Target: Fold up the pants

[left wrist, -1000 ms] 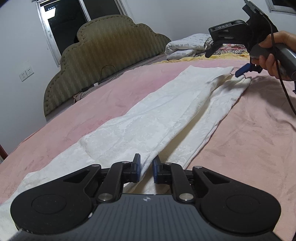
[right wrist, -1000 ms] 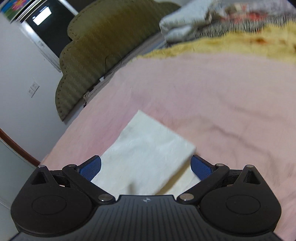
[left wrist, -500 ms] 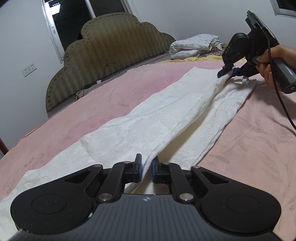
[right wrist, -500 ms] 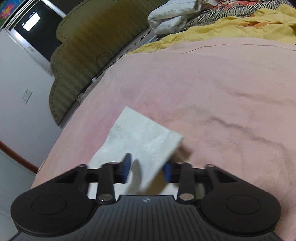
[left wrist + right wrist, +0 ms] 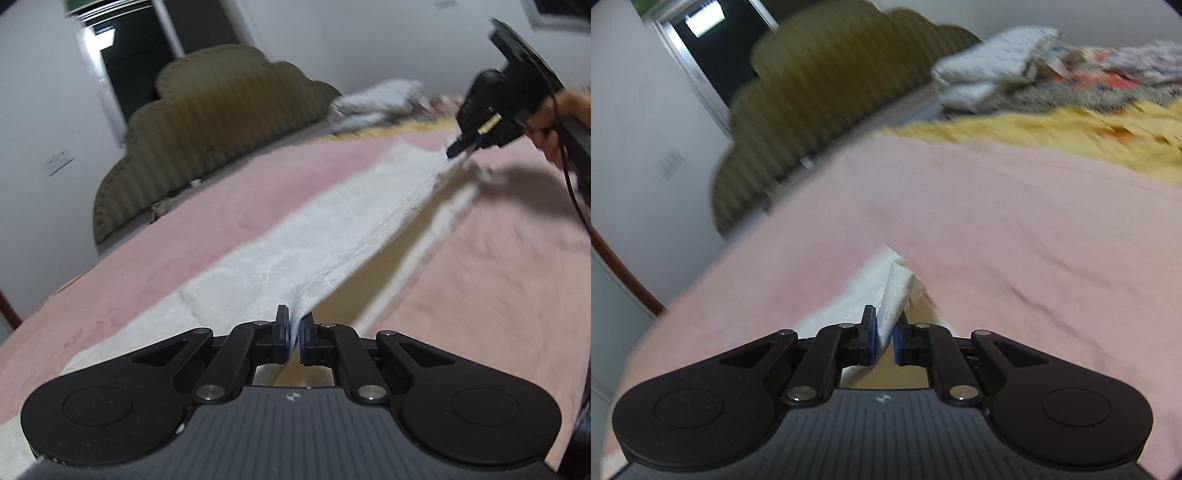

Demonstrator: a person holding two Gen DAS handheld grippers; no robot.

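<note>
White pants (image 5: 314, 243) lie stretched lengthways over the pink bedcover (image 5: 221, 206). My left gripper (image 5: 293, 334) is shut on the near edge of the upper leg and holds that edge lifted off the lower leg (image 5: 417, 254). At the far end a hand holds my right gripper (image 5: 460, 146), shut on the cuff. In the right wrist view the right gripper (image 5: 884, 341) pinches the white cuff (image 5: 895, 291), which bunches up between the blue pads (image 5: 872, 338). A raised fold runs between the two grippers.
An olive padded headboard (image 5: 207, 125) stands along the far left side, with a dark window (image 5: 136, 70) behind it. White pillows (image 5: 990, 70), patterned bedding and a yellow blanket (image 5: 1071, 136) are piled at the far end. Pink bedcover (image 5: 1015, 236) spreads to the right.
The right gripper went from wide open to shut on the cuff. Both grippers then lifted the upper leg's edge, so it now stands off the lower leg as a taut ridge.
</note>
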